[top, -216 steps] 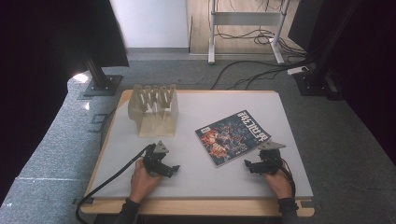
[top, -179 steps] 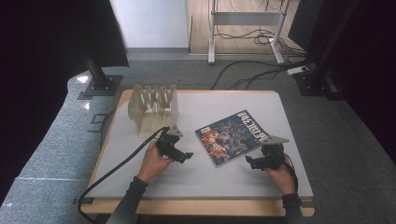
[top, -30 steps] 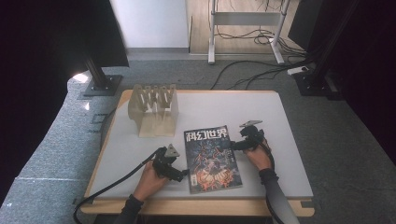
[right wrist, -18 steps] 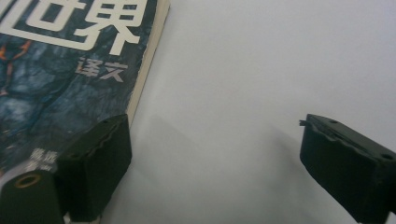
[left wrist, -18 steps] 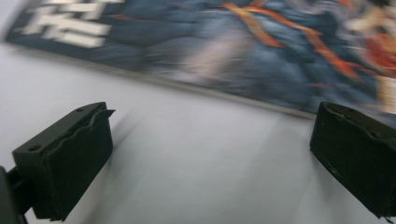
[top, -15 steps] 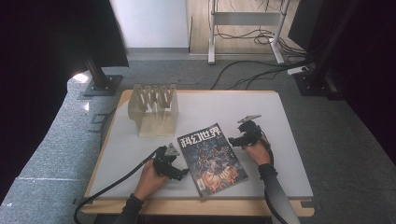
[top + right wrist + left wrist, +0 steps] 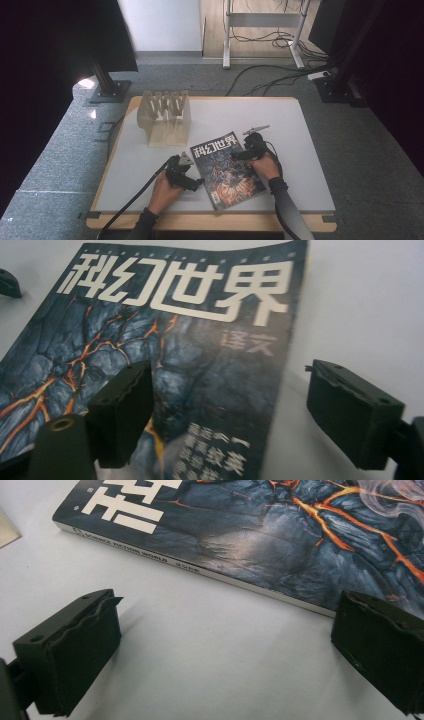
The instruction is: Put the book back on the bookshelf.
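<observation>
Since the earlier frame the magazine (image 7: 226,169) has turned further, its title end now tipped toward the wooden rack (image 7: 165,117), whose slots stand with nothing in them. It lies flat on the tabletop (image 7: 300,130), between the two grippers. The left gripper (image 7: 220,645) is spread wide just beside the spine, holding nothing. The right gripper (image 7: 225,410) is spread too, straddling the cover's right edge, one jaw over the cover.
</observation>
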Demonstrator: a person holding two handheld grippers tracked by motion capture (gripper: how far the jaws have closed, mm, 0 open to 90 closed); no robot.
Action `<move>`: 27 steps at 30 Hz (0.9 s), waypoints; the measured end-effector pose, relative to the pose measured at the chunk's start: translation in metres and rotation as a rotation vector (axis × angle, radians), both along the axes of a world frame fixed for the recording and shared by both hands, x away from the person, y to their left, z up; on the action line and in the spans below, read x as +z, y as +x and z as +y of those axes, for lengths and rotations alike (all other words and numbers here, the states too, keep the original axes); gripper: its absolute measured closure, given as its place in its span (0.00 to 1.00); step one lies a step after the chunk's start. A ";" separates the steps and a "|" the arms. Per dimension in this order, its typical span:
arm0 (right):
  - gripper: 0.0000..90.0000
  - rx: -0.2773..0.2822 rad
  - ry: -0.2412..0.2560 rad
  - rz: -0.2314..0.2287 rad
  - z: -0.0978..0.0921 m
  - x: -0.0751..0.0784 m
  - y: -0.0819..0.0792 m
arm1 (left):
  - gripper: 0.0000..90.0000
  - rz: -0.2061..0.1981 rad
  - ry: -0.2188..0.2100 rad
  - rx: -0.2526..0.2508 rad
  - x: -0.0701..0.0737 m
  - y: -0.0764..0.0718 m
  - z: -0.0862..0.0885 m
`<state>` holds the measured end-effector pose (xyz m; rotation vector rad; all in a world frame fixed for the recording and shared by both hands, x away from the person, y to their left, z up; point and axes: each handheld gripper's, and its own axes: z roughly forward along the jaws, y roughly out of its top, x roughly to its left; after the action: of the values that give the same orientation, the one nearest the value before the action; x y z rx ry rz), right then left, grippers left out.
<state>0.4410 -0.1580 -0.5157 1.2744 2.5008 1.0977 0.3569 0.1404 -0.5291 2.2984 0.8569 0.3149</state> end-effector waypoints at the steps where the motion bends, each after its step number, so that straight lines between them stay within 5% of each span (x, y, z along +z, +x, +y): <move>1: 0.23 0.002 0.001 0.008 0.003 -0.002 0.000 | 0.00 0.000 0.000 0.000 0.000 0.000 0.000; 17: 0.44 -0.074 0.072 0.078 -0.006 0.001 -0.004 | 0.00 0.001 -0.001 0.000 0.000 0.000 0.000; 23: 0.54 -0.041 0.145 0.085 -0.016 0.012 -0.018 | 0.00 0.001 -0.001 0.000 0.000 0.000 0.000; 27: 0.58 0.000 0.163 0.095 -0.008 0.016 -0.012 | 0.00 0.000 -0.001 -0.001 0.000 0.000 0.000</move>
<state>0.4288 -0.1663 -0.4994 1.4002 2.5226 1.2941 0.3570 0.1404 -0.5293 2.2980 0.8560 0.3142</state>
